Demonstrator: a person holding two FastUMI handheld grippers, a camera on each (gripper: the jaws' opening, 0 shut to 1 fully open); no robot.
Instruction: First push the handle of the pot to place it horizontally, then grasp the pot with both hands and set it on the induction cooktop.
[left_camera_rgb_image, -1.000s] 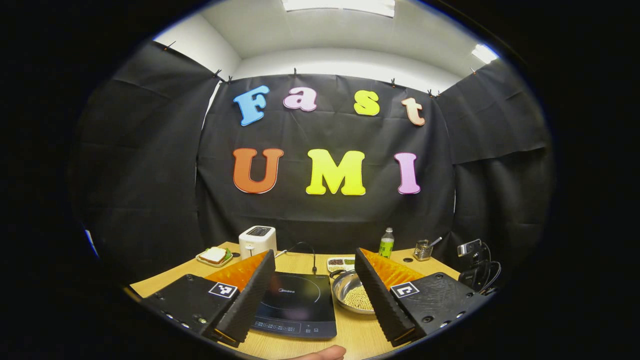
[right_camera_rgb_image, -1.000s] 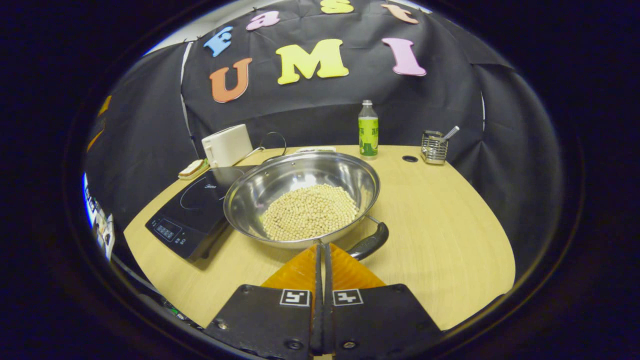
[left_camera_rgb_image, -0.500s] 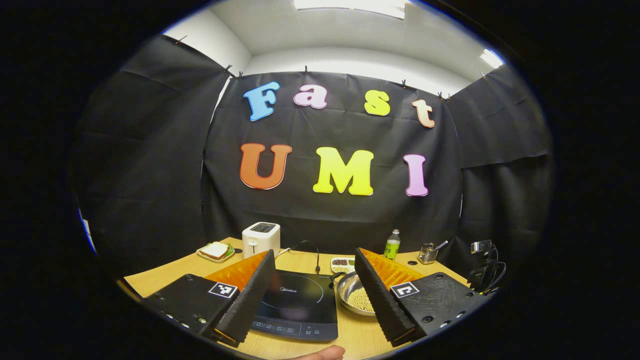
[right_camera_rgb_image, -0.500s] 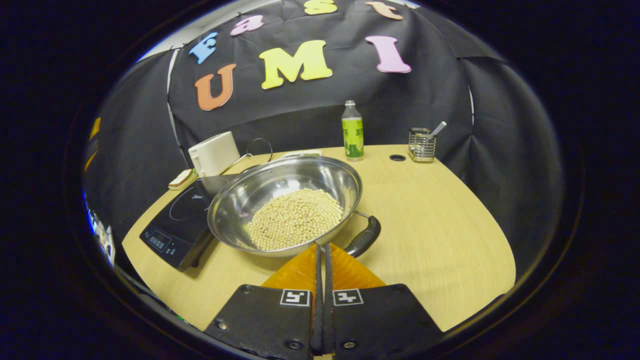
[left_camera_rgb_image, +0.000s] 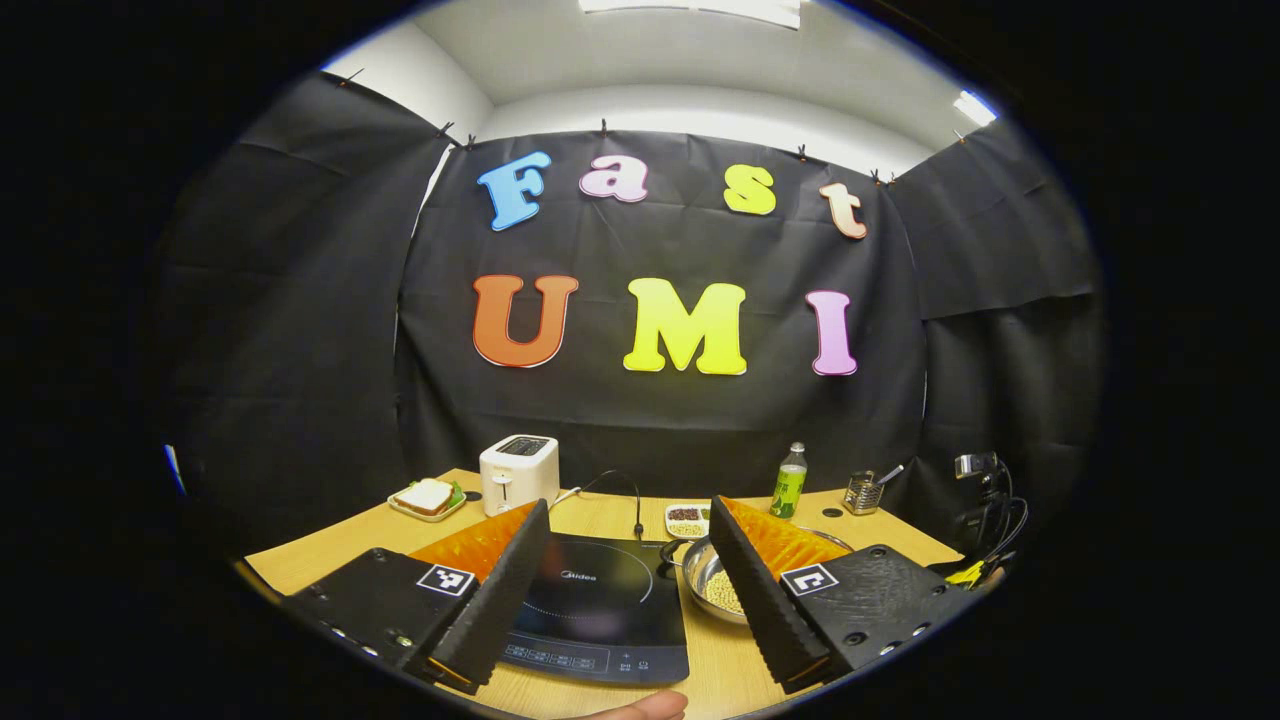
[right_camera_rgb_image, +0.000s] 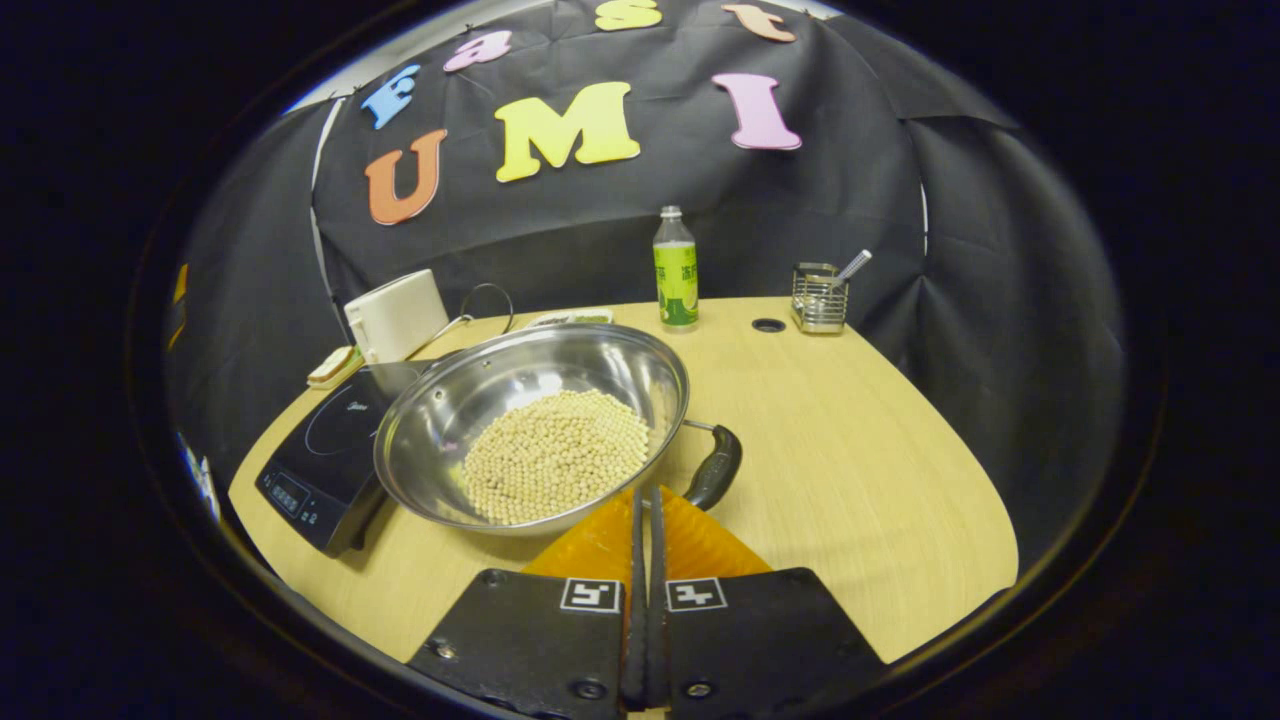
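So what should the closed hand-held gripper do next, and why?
Probably nudge the right hand-held gripper sideways against the pot's handle. Its jaws are shut just beside the handle, which slants toward the camera rather than lying level, and the pot sits beside the cooktop.

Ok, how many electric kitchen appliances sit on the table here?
2: the induction cooktop left of the pot, and the toaster behind it near the wall. Others may be hidden.
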